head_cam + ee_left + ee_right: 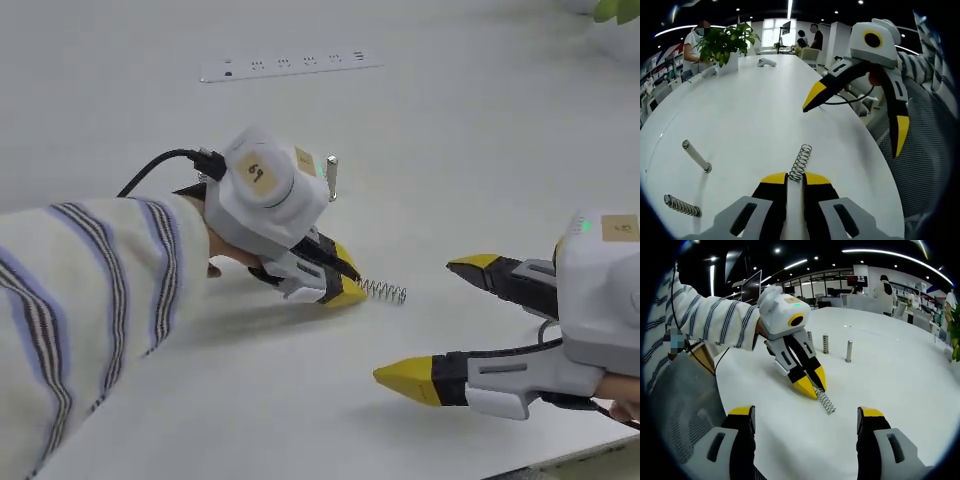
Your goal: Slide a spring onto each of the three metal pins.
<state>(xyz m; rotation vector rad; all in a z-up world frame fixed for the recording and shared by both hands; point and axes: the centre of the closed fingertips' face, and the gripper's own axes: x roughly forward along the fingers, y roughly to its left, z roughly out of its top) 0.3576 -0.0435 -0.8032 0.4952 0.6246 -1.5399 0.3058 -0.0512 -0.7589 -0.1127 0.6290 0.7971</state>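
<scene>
- Power strip (290, 65) lies far across the white table (480, 150), with a potted plant (727, 42) beyond; one pin (331, 177) is half-hidden behind the left gripper (345, 290).
- Left gripper pressed together, pinching one end of a wire coil spring (801, 162) (free end down on the tabletop).
- Right gripper (805, 420) spread wide, empty, near the spring.
- Smooth bare pin (849, 351) upright beside a spring-covered pin (825, 343).

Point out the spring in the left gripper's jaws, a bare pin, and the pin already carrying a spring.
Held spring (801, 162): left gripper view, middle of its coils.
Bare pin (849, 351): right gripper view, middle of its shaft.
Sprung pin (825, 343): right gripper view, coils around its shaft.
</scene>
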